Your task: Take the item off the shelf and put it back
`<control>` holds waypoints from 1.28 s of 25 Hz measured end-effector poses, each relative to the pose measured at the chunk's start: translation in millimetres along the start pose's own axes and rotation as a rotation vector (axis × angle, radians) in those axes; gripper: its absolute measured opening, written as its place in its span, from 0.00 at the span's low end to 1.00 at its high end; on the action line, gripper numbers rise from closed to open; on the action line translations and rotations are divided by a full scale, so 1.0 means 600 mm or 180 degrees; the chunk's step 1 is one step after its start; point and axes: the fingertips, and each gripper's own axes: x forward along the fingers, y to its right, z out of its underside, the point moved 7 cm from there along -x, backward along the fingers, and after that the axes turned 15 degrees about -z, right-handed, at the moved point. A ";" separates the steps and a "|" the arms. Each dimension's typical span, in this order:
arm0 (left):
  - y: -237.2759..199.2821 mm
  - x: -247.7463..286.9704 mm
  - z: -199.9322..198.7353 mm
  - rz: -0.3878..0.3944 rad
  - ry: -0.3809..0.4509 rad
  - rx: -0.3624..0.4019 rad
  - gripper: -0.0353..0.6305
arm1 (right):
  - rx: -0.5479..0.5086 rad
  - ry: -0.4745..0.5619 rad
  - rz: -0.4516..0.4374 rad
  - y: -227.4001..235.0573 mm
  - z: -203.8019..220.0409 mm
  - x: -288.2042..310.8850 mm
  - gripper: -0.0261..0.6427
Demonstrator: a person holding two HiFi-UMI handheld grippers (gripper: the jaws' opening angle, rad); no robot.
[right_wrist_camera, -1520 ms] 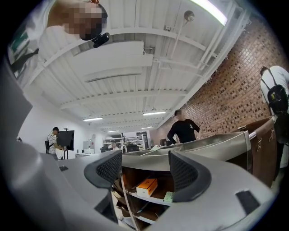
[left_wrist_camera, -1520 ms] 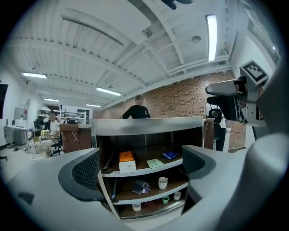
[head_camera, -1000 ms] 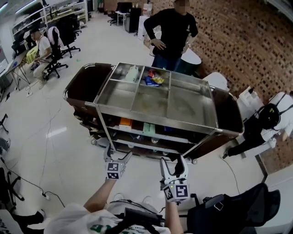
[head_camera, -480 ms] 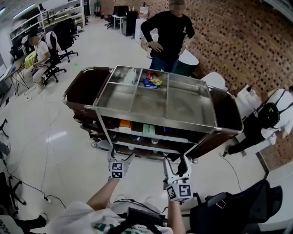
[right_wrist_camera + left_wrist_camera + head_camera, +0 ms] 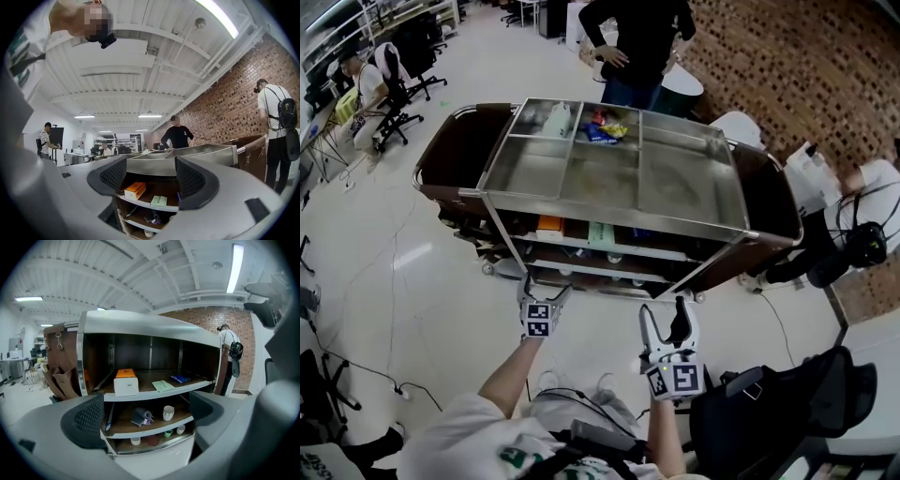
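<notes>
A steel cart [image 5: 581,208] stands ahead of me with open shelves. On its upper shelf lie an orange-and-white box [image 5: 125,380], a green packet [image 5: 163,386] and a blue packet [image 5: 180,378]. The box [image 5: 549,223] and green packet [image 5: 598,234] also show in the head view, and the box [image 5: 135,190] in the right gripper view. My left gripper [image 5: 544,292] [image 5: 147,408] is open and empty, short of the cart's front. My right gripper [image 5: 664,319] [image 5: 151,176] is also open and empty, to its right and nearer me.
The lower shelf holds a mug [image 5: 168,413] and a grey folded thing [image 5: 140,417]. The top tray holds a bottle [image 5: 558,120] and snack packets [image 5: 605,127]. A person in black [image 5: 637,37] stands behind the cart. A black bag [image 5: 769,422] lies at my right.
The head view has shifted, so the cart now sits higher in the picture. Both grippers stay open and empty in front of it; the right one shows a little lower.
</notes>
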 end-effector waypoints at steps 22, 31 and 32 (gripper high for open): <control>-0.033 0.284 -0.062 -0.0264 -0.0179 -0.0107 0.88 | 0.0201 -0.0394 0.0188 -0.009 0.070 -0.021 0.55; -0.045 0.358 -0.072 -0.0367 -0.0472 -0.0167 0.84 | 0.0168 -0.0532 0.0290 -0.001 0.082 -0.042 0.55; -0.043 0.359 -0.070 -0.0353 -0.0518 -0.0153 0.78 | 0.0169 -0.0537 0.0291 -0.001 0.082 -0.044 0.55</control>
